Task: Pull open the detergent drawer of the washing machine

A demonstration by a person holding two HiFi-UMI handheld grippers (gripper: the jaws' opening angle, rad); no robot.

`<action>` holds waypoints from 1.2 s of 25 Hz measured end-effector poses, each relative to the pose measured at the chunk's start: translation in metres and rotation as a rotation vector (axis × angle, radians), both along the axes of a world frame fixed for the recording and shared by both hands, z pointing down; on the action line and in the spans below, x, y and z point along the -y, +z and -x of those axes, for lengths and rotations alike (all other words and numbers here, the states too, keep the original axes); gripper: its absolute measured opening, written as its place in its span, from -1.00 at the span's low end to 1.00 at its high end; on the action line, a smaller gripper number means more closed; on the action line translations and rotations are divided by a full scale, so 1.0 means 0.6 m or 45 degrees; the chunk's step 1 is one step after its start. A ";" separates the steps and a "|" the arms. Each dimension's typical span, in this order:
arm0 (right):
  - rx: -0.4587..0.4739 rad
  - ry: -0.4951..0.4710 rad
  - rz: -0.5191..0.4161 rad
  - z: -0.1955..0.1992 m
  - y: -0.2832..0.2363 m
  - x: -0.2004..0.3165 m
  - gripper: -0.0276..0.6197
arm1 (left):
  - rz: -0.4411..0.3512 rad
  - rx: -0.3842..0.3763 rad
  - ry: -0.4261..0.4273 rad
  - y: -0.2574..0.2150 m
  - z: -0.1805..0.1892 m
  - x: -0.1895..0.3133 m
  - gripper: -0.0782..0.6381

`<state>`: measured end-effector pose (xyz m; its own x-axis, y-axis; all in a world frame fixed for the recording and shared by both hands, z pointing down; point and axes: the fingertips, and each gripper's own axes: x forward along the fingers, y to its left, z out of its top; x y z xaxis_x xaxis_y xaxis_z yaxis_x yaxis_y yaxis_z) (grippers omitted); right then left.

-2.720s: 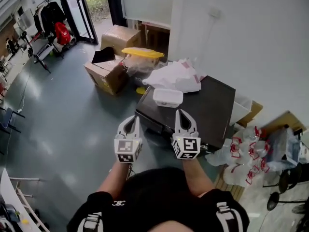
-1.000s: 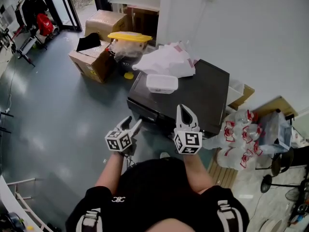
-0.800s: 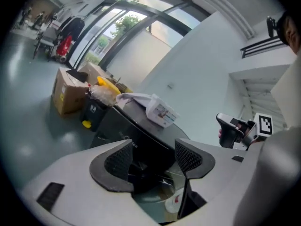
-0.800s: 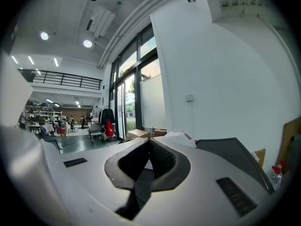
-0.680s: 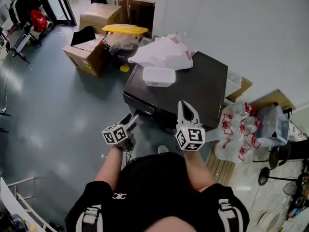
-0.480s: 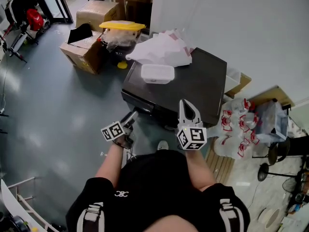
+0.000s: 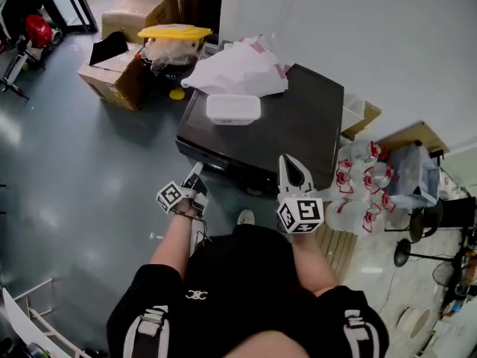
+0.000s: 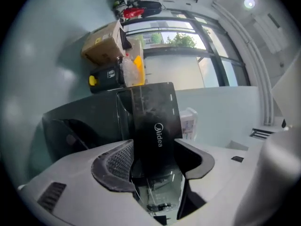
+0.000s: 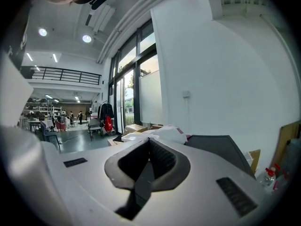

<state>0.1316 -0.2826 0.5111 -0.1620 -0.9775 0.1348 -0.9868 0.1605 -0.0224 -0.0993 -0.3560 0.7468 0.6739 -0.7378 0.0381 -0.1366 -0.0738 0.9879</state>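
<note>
Detergent drawer: dark glossy front panel on front of washing machine, at 7 o'clock of lid in head view. Left gripper rolled sideways, jaws narrow, seemingly clamping panel's two long edges. Right gripper at 5 o'clock of lid, jaws pressed together, empty. Likely rigid, light, slick plastic on runners; grip edges firmly, pull straight out.

The washing machine at mid-frame has a smooth, dark top with a dull sheen, and its detergent drawer is glossy black plastic that mirrors the room. The left gripper and right gripper are matt white plastic with dark ribbed pads. Upper left, brown cardboard boxes stand on a shiny grey floor; crinkled clear plastic bags lie at right
</note>
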 end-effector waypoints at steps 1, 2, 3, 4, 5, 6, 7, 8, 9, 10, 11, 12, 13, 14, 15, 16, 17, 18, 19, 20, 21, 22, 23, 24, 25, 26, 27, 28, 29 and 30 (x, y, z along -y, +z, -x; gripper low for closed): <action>-0.004 0.002 0.002 -0.004 0.001 0.003 -0.91 | -0.005 -0.038 -0.016 0.001 -0.001 0.007 -0.04; -0.008 0.003 0.004 -0.008 0.003 0.005 -0.91 | -0.017 -0.078 -0.031 0.001 -0.002 0.014 -0.04; -0.012 0.000 0.008 -0.011 0.005 0.007 -0.91 | -0.023 -0.101 -0.043 0.004 -0.002 0.019 -0.04; -0.018 -0.004 0.013 -0.014 0.007 0.008 -0.91 | -0.022 -0.104 -0.054 0.010 -0.001 0.023 -0.04; -0.025 -0.010 0.020 -0.016 0.009 0.009 -0.91 | -0.021 -0.104 -0.060 0.015 -0.001 0.025 -0.04; -0.032 -0.016 0.027 -0.017 0.010 0.011 -0.91 | -0.023 -0.111 -0.062 0.017 -0.002 0.028 -0.04; -0.038 -0.023 0.032 -0.018 0.011 0.013 -0.91 | -0.036 -0.136 -0.057 0.012 -0.006 0.032 -0.04; -0.044 -0.030 0.035 -0.018 0.011 0.016 -0.91 | -0.059 -0.171 -0.046 0.003 -0.012 0.036 -0.04; -0.050 -0.036 0.036 -0.019 0.012 0.018 -0.91 | -0.083 -0.197 -0.031 -0.004 -0.018 0.040 -0.04; -0.055 -0.041 0.037 -0.019 0.012 0.020 -0.91 | -0.103 -0.213 -0.018 -0.009 -0.023 0.043 -0.04; -0.057 -0.045 0.040 -0.021 0.014 0.022 -0.91 | -0.115 -0.231 -0.008 -0.012 -0.027 0.046 -0.03; -0.056 -0.048 0.044 -0.022 0.016 0.023 -0.91 | -0.125 -0.250 -0.003 -0.014 -0.029 0.047 -0.03; -0.056 -0.051 0.048 -0.024 0.018 0.024 -0.91 | -0.134 -0.265 -0.001 -0.015 -0.030 0.048 -0.03; -0.056 -0.054 0.052 -0.024 0.021 0.025 -0.91 | -0.144 -0.272 0.000 -0.013 -0.030 0.048 -0.03; -0.058 -0.058 0.055 -0.024 0.024 0.026 -0.91 | -0.153 -0.276 -0.001 -0.011 -0.029 0.049 -0.03; -0.059 -0.063 0.057 -0.024 0.026 0.027 -0.91 | -0.160 -0.281 -0.002 -0.009 -0.029 0.050 -0.03; -0.060 -0.066 0.060 -0.024 0.028 0.027 -0.91 | -0.166 -0.290 -0.003 -0.007 -0.030 0.051 -0.03; -0.061 -0.069 0.063 -0.024 0.030 0.028 -0.91 | -0.175 -0.299 -0.005 -0.005 -0.029 0.051 -0.04; -0.061 -0.070 0.068 -0.024 0.032 0.028 -0.91 | -0.187 -0.305 -0.005 -0.004 -0.029 0.051 -0.05; -0.062 -0.073 0.073 -0.023 0.033 0.028 -0.91 | -0.203 -0.309 -0.003 -0.003 -0.029 0.052 -0.06; -0.064 -0.077 0.077 -0.022 0.034 0.028 -0.91 | -0.218 -0.314 0.002 -0.001 -0.028 0.052 -0.06; -0.068 -0.082 0.080 -0.021 0.035 0.029 -0.91 | -0.228 -0.321 0.006 0.001 -0.028 0.053 -0.07; -0.071 -0.089 0.082 -0.019 0.035 0.028 -0.91 | -0.234 -0.331 0.009 0.003 -0.027 0.053 -0.07; -0.076 -0.096 0.083 -0.018 0.035 0.028 -0.91 | -0.237 -0.342 0.008 0.005 -0.026 0.053 -0.08; -0.081 -0.103 0.084 -0.016 0.034 0.027 -0.91 | -0.241 -0.353 0.004 0.007 -0.024 0.054 -0.10; -0.087 -0.108 0.086 -0.016 0.035 0.027 -0.91 | -0.246 -0.364 -0.006 0.010 -0.022 0.056 -0.11; -0.093 -0.112 0.088 -0.016 0.036 0.026 -0.91 | -0.249 -0.381 -0.018 0.012 -0.021 0.057 -0.12; -0.099 -0.114 0.092 -0.017 0.037 0.026 -0.91 | -0.251 -0.403 -0.032 0.013 -0.020 0.058 -0.13; -0.102 -0.116 0.096 -0.017 0.039 0.025 -0.91 | -0.255 -0.425 -0.047 0.013 -0.019 0.058 -0.14; -0.103 -0.117 0.101 -0.018 0.041 0.025 -0.91 | -0.266 -0.437 -0.059 0.013 -0.019 0.059 -0.16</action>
